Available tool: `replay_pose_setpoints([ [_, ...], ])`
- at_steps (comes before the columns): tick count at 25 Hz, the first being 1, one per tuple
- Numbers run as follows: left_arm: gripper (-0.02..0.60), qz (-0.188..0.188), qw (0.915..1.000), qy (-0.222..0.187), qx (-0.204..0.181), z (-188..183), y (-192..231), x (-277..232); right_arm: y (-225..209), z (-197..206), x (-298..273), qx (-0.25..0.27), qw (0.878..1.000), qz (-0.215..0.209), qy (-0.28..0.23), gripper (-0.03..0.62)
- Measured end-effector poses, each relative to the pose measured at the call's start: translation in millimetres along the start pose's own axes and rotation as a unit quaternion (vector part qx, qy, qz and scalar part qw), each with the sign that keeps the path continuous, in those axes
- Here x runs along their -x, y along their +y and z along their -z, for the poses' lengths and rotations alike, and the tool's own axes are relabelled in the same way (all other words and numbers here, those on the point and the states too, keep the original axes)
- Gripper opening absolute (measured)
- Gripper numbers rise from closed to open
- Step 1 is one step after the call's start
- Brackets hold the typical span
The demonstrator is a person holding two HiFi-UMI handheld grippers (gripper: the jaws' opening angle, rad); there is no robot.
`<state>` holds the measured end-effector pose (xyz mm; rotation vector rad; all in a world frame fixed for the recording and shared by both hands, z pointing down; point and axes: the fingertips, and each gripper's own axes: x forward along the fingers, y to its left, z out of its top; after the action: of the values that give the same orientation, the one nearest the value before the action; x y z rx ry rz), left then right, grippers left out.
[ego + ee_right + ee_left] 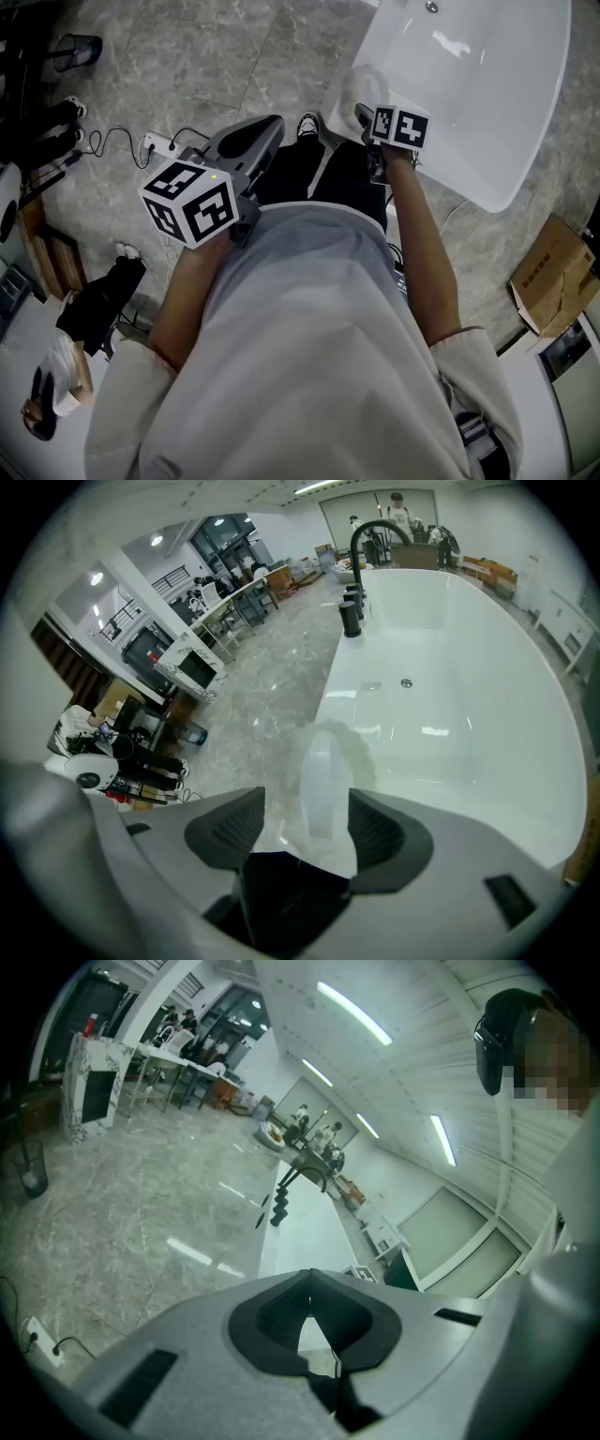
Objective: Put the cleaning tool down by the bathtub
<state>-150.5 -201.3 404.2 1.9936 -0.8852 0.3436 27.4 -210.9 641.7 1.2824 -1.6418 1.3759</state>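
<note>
Right claw point(305, 817): jaws wide apart, cleaning tool point(323, 771) standing in the gap between them. There is clear daylight on the left pad's side. The right pad sits just beside the white handle, maybe brushing it, but there's no squeeze from both sides, so I don't count this as a grip.

Tool location: at the near corner of the bathtub point(506, 103), on or against its rim. The fluffy white head is at the far end and the smooth handle at the claw end. Whether the head sits fully on the rim or leans on the outer wall, can't tell.

Key relation: the tool lies dead ahead of the right claw. Its long axis runs away from the claw along the line of the jaws, toward the tub's basin, so it is not crosswise.

Left claw point(308, 1283): tips together, nothing between them. It is held out over the grey floor point(216, 56), well apart from the tool and tub (no role here, as far as I can judge). The right hand is the nearer one by far.

Judgement: the put-down looks basically done, with only the release-and-retreat left. The next move probably needs a straight pull-back along the handle's axis, with the jaws kept wide. Risk: the right pad, so close to the handle, snags it on the way out and tips or drags the tool off the rim onto the floor.
</note>
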Motion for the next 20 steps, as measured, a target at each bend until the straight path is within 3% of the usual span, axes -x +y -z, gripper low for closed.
replay_pose_setpoints([
  [14,0.009,0.018,0.9998,-0.008,-0.009,-9,-7,-3,3,-9,32,0.003,0.999,-0.006,-0.033,0.242],
  [20,0.009,0.023,0.9996,-0.010,-0.016,-14,-8,-7,8,-15,47,-0.005,0.998,-0.028,-0.050,0.239],
])
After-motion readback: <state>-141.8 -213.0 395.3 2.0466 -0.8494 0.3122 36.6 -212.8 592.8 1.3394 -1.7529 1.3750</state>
